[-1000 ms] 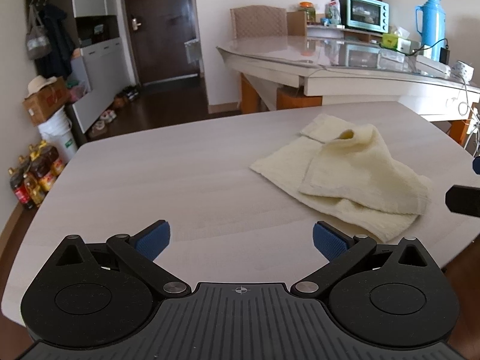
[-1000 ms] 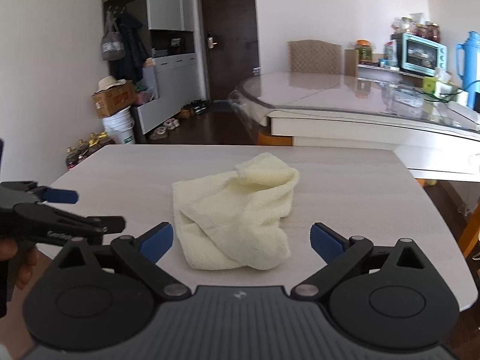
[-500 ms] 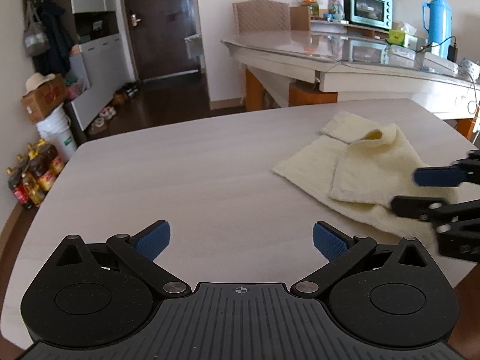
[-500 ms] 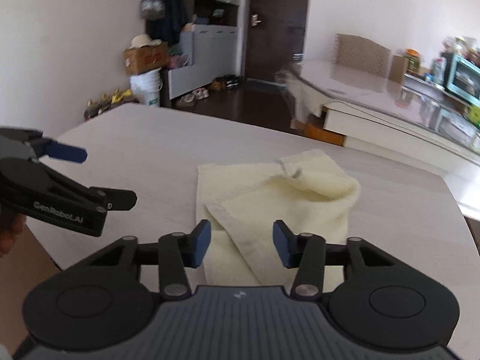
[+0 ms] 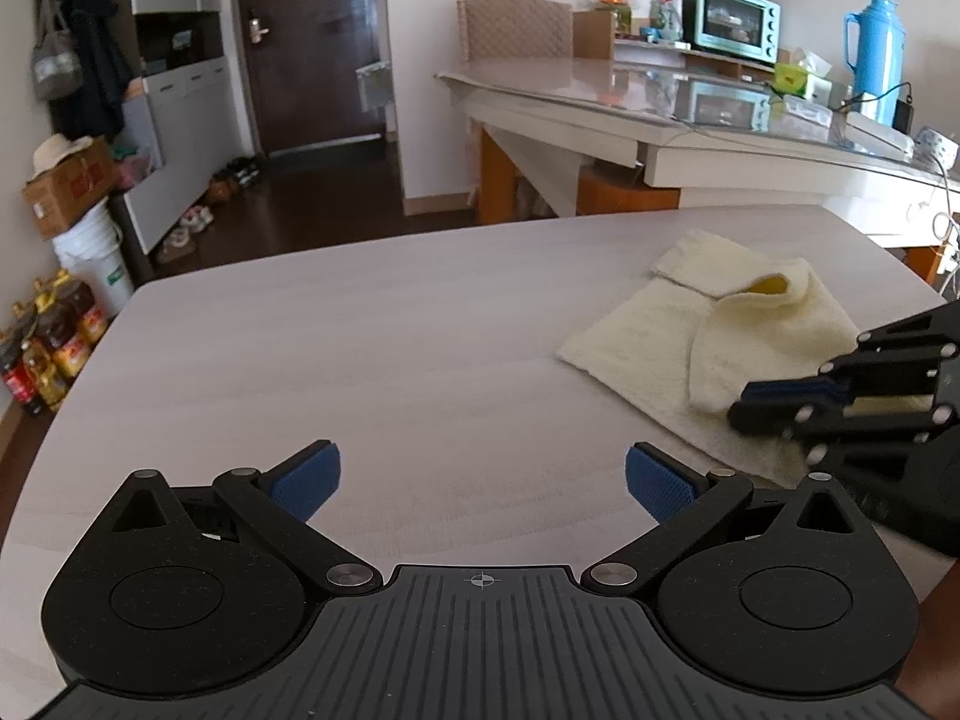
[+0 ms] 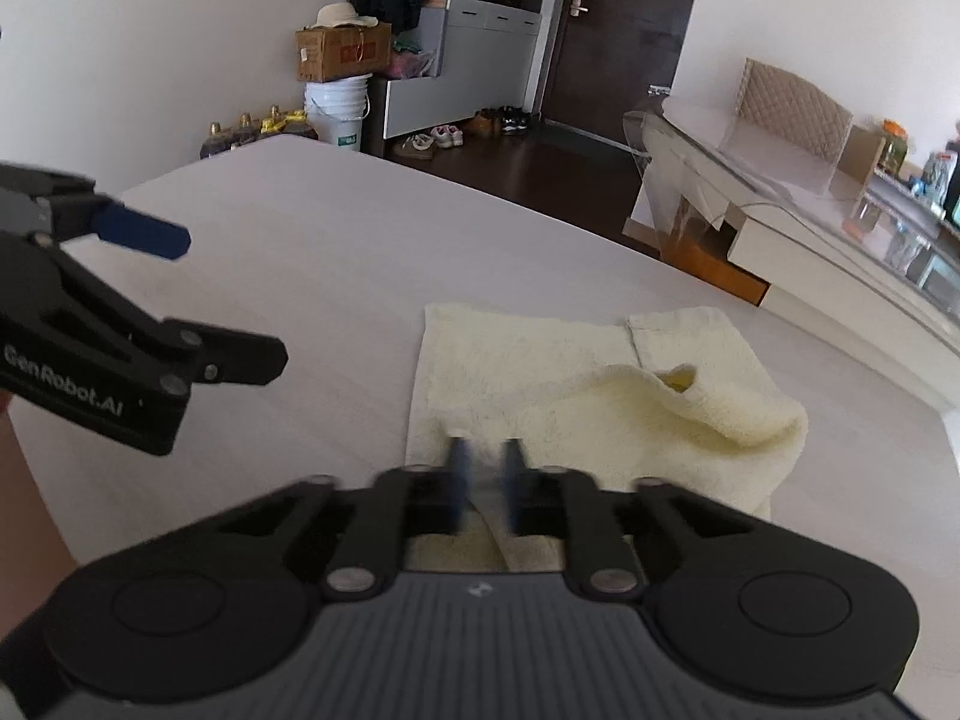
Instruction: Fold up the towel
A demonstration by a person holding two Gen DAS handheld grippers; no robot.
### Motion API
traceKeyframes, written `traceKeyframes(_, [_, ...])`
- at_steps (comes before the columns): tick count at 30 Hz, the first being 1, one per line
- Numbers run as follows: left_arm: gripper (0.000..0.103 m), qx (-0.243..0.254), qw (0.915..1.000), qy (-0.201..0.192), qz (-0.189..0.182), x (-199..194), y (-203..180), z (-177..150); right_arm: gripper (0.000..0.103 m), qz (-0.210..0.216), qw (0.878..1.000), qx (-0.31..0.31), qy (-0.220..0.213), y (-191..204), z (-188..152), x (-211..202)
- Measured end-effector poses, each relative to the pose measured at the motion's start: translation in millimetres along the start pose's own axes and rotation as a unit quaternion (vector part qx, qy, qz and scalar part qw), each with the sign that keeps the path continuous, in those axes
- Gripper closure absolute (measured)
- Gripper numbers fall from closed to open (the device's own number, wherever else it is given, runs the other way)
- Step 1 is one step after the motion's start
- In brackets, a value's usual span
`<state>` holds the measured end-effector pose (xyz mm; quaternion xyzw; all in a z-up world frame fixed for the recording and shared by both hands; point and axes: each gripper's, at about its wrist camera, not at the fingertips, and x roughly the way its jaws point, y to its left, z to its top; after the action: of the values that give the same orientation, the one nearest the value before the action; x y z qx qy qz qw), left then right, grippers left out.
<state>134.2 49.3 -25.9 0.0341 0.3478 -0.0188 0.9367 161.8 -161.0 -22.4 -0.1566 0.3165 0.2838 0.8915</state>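
A pale yellow towel (image 5: 720, 348) lies rumpled and partly folded over itself on the right side of the light wooden table (image 5: 372, 348). In the right wrist view the towel (image 6: 540, 372) lies just ahead of my right gripper (image 6: 485, 474), whose blurred jaws are nearly together over the towel's near edge. The same gripper (image 5: 744, 405) shows in the left wrist view, low over the towel's near right part. My left gripper (image 5: 480, 480) is open and empty above bare table, left of the towel. It also shows in the right wrist view (image 6: 234, 300).
A second glass-topped table (image 5: 690, 120) stands behind with a toaster oven (image 5: 729, 21) and a blue thermos (image 5: 870, 60). A padded chair (image 5: 516, 30) is at its far side. Oil bottles (image 5: 48, 342), a bucket (image 5: 90, 258) and a box stand on the floor left.
My right gripper has moved forward and down onto the towel's near edge and its jaws have closed from wide open to nearly together. The left gripper stays open and has barely moved.
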Motion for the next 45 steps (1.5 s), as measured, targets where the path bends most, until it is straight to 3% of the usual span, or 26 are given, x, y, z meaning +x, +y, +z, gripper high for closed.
traceKeyframes(6, [0.000,0.043,0.9987,-0.006,-0.026,6,-17,9,0.101,-0.015,0.997,0.059,-0.056,-31,4,-26])
traceKeyframes(11, [0.000,0.078,0.9956,-0.011,-0.049,15,-39,21,0.101,-0.077,0.983,0.123,-0.115,-80,4,-59])
traceKeyframes(20, [0.000,0.126,0.9906,-0.007,-0.053,50,-87,42,0.101,-0.180,0.962,0.180,-0.094,-135,-30,-72])
traceKeyframes(24, [0.000,0.161,0.9858,0.002,-0.047,64,-107,39,0.101,-0.221,0.948,0.219,-0.062,-156,-51,-72])
traceKeyframes(31, [0.000,0.148,0.9878,0.003,-0.048,73,-100,39,0.101,-0.223,0.945,0.239,-0.028,-171,-85,-72])
traceKeyframes(37, [0.000,0.162,0.9867,-0.010,0.011,85,-87,49,0.099,-0.216,0.948,0.234,-0.011,-165,-93,-69])
traceKeyframes(38, [0.000,0.165,0.9860,-0.012,0.018,88,-86,51,0.094,-0.216,0.948,0.234,-0.012,-164,-94,-70])
traceKeyframes(43, [0.000,0.166,0.9853,-0.016,0.034,86,-81,59,0.077,-0.184,0.957,0.216,-0.067,-146,-91,-92])
traceKeyframes(45, [0.000,0.166,0.9854,-0.022,0.033,77,-79,59,0.076,-0.151,0.966,0.194,-0.083,-133,-88,-105])
